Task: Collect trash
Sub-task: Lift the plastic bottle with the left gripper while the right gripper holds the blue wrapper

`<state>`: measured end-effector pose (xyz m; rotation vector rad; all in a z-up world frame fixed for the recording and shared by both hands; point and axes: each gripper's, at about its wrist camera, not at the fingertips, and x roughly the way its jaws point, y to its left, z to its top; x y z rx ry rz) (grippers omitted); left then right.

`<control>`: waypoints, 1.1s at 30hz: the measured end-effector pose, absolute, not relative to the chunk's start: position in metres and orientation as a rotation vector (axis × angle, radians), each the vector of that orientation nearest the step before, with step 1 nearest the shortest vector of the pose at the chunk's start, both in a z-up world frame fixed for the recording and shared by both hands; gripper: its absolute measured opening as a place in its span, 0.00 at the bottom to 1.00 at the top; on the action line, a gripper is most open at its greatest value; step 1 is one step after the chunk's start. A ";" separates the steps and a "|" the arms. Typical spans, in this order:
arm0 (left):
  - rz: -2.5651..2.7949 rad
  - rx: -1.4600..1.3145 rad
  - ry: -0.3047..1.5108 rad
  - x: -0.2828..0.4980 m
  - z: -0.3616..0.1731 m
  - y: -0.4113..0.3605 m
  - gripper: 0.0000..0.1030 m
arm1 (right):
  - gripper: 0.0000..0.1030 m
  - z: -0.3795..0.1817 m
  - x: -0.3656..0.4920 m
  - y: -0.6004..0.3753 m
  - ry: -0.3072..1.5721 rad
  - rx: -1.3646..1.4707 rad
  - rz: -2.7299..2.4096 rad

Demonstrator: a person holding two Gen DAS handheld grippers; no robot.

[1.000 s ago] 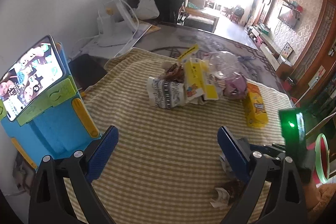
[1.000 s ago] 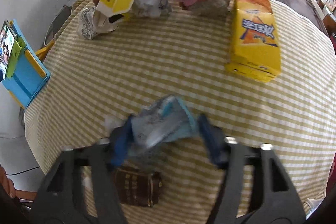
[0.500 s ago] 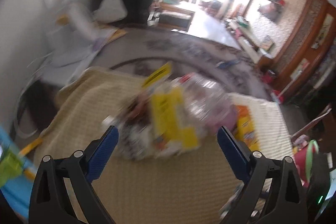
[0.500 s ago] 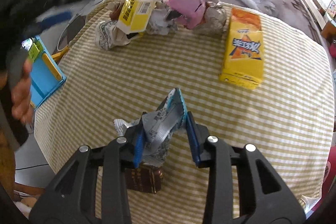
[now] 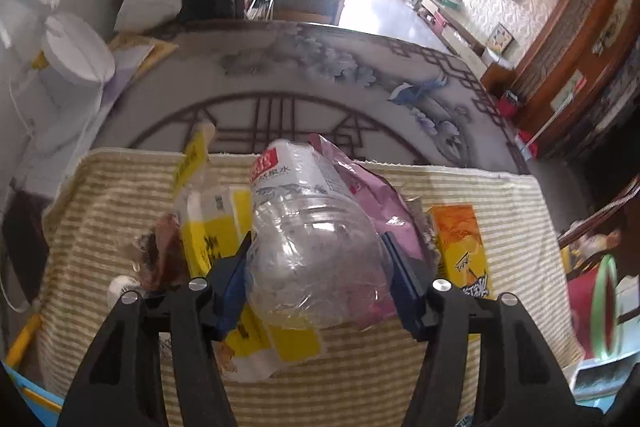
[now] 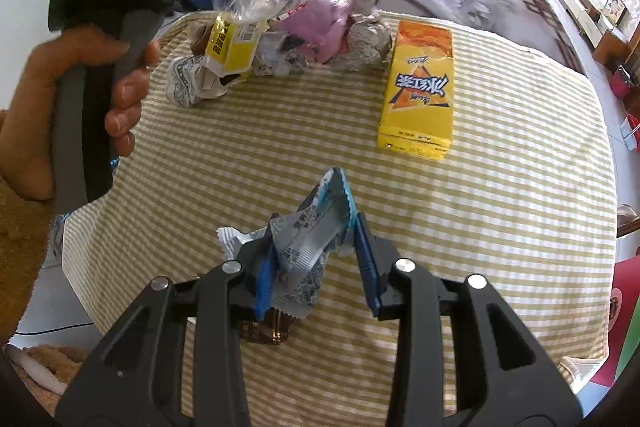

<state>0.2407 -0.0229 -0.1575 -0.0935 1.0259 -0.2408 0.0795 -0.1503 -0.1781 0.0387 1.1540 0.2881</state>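
Clamping the clear plastic bottle [image 5: 316, 251] from the trash pile on the worktop [image 6: 520, 211], the left gripper [image 5: 320, 283] secures it for removal, while the right gripper [image 6: 316, 263] pinches a silver wrapper [image 6: 308, 239] for carrying.

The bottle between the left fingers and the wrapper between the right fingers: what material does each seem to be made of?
The water bottle looks like thin clear plastic: glossy, see-through, with dents and creases in its wall. The snack wrapper seems to be metallised plastic film, silver-grey with a blue serrated edge; it holds sharp crumples and shines slightly. Real foil cannot be ruled out.
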 end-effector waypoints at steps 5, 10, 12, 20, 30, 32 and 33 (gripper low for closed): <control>-0.264 -0.154 1.009 0.222 -0.152 -0.005 0.56 | 0.34 -0.178 0.079 -0.150 1.160 0.043 0.301; -0.269 -0.224 0.979 0.187 -0.143 0.017 0.56 | 0.34 -0.178 0.080 -0.153 1.159 0.054 0.307; -0.266 -0.247 0.962 0.173 -0.137 0.025 0.56 | 0.34 -0.175 0.080 -0.154 1.151 0.057 0.310; -0.243 -0.220 0.872 0.136 -0.109 0.027 0.56 | 0.34 -0.142 0.076 -0.160 1.059 0.057 0.321; -0.191 -0.182 0.826 0.099 -0.090 0.006 0.56 | 0.34 -0.086 0.059 -0.186 0.916 0.028 0.348; -0.179 -0.182 0.820 0.090 -0.087 0.002 0.56 | 0.34 -0.079 0.055 -0.195 0.895 0.029 0.357; -0.173 -0.182 0.816 0.085 -0.085 0.000 0.56 | 0.34 -0.076 0.054 -0.198 0.886 0.031 0.361</control>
